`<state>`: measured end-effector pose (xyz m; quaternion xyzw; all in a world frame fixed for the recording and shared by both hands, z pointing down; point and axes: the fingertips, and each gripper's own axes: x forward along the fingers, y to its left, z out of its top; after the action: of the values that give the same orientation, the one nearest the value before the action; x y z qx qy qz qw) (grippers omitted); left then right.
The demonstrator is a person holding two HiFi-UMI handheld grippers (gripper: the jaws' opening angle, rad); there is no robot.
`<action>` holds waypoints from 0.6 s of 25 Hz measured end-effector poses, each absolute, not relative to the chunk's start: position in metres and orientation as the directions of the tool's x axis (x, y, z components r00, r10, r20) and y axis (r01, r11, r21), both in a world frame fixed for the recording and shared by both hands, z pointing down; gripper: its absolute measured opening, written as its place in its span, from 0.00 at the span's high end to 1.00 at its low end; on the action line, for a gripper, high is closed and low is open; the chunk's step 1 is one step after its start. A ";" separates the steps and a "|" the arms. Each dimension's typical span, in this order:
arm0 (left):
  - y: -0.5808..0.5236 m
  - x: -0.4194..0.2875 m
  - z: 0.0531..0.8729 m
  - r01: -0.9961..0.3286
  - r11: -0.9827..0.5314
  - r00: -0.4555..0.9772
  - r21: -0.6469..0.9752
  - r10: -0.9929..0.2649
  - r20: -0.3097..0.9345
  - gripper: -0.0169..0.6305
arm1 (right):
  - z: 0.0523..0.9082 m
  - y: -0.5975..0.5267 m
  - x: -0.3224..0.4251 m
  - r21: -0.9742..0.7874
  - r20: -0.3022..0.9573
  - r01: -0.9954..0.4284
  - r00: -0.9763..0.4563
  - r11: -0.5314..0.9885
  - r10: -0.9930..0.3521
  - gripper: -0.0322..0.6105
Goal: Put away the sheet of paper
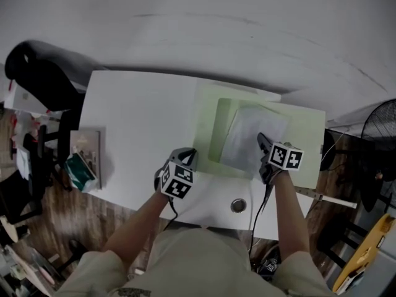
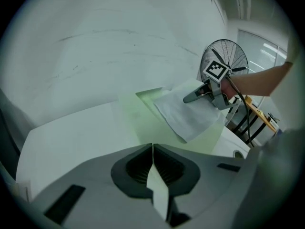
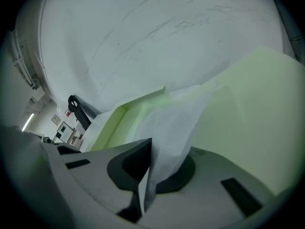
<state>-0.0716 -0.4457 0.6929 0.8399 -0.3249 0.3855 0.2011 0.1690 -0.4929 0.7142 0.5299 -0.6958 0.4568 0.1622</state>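
Note:
A white sheet of paper lies over an open pale green folder on the white table. My right gripper is shut on the paper's near edge. In the right gripper view the paper runs up out of the closed jaws over the folder. My left gripper sits at the folder's near left edge. In its own view the jaws are closed on a thin pale green flap, apparently the folder's cover. The paper and right gripper lie ahead of it.
A round cable hole is in the table near the front edge. A book and a green box rest on a surface left of the table. A black chair stands at the far left and a fan at the right.

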 end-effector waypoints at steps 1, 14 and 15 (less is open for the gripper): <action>-0.446 -0.072 0.694 -0.699 -0.709 0.495 0.092 -0.388 0.777 0.94 | 0.716 -0.497 0.161 -0.464 0.711 -0.885 -0.395 0.034 -0.582 0.91; -0.444 -0.071 0.693 -0.658 -0.747 0.528 0.094 -0.369 0.765 0.94 | 0.734 -0.521 0.077 -0.473 0.721 -0.861 -0.501 0.188 -0.479 0.91; -0.444 -0.071 0.694 -0.660 -0.745 0.529 0.096 -0.370 0.764 0.94 | 0.734 -0.520 0.072 -0.482 0.719 -0.855 -0.512 0.193 -0.470 0.91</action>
<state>-0.0705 -0.4443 0.6936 0.8533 -0.3016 0.3802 0.1905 0.0725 -0.5201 0.7342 0.4461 -0.7426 0.4521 0.2126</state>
